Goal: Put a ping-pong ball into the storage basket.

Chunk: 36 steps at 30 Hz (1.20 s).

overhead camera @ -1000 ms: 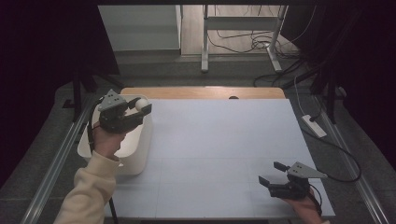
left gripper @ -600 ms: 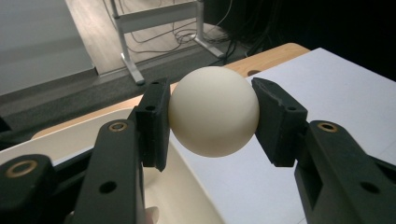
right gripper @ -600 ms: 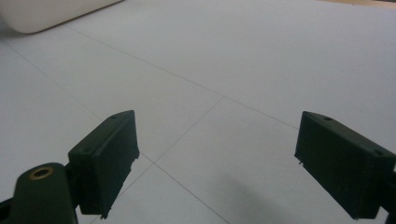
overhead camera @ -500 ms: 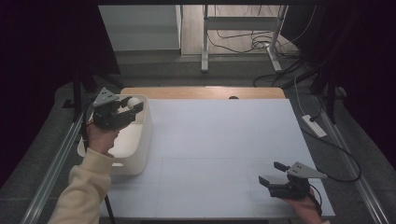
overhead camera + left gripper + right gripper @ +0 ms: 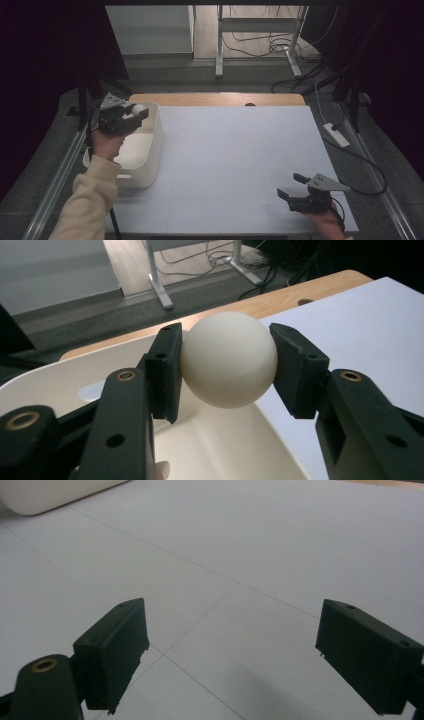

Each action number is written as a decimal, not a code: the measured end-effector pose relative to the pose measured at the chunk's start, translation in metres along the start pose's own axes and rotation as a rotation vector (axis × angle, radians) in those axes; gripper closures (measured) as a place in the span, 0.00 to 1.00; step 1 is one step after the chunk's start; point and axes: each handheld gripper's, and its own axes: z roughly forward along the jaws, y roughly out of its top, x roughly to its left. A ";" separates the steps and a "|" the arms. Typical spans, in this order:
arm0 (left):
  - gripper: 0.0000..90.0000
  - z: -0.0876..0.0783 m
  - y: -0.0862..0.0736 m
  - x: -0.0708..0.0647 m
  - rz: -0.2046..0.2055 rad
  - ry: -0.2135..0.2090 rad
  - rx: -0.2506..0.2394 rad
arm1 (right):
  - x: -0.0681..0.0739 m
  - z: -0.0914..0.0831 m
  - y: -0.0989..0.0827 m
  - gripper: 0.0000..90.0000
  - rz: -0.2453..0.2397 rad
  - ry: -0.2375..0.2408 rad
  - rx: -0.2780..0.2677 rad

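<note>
High view. Left hand-held gripper [image 5: 131,115] is over the far end of the white tub [image 5: 152,150] at the table's [image 5: 240,150] left edge, with a pale ball [image 5: 138,108] pinched between its jaws. A second ago this gripper sat further toward the middle of the table, at the tub's inner rim; it has since drifted left and away, so the ball now hangs above the tub's interior. Judgement: either a drop into the tub is close, or the ball was just lifted out; the pictures do not settle which. Right hand-held gripper [image 5: 295,189] is low at the near right corner of the table, unmoved from a second ago, jaws apart and holding nothing.

Left gripper view. Ball [image 5: 228,358] clamped between both black pads [image 5: 167,370], touching each, jaws closed only as far as the ball allows. Tub [image 5: 60,385] lies directly beneath, looks empty where visible. Wooden table edge and floor beyond.

Right gripper view. Jaws wide apart, bare white table [image 5: 250,545] between them; corner of the tub [image 5: 45,492] at far upper left, well apart.

Surroundings: cables and a power strip [image 5: 336,135] on the floor to the right, a desk frame behind. Nothing lies between ball and tub.
</note>
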 end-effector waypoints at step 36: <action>0.56 0.017 -0.007 0.024 -0.051 0.055 0.075 | -0.001 0.000 -0.001 0.15 0.006 0.001 0.002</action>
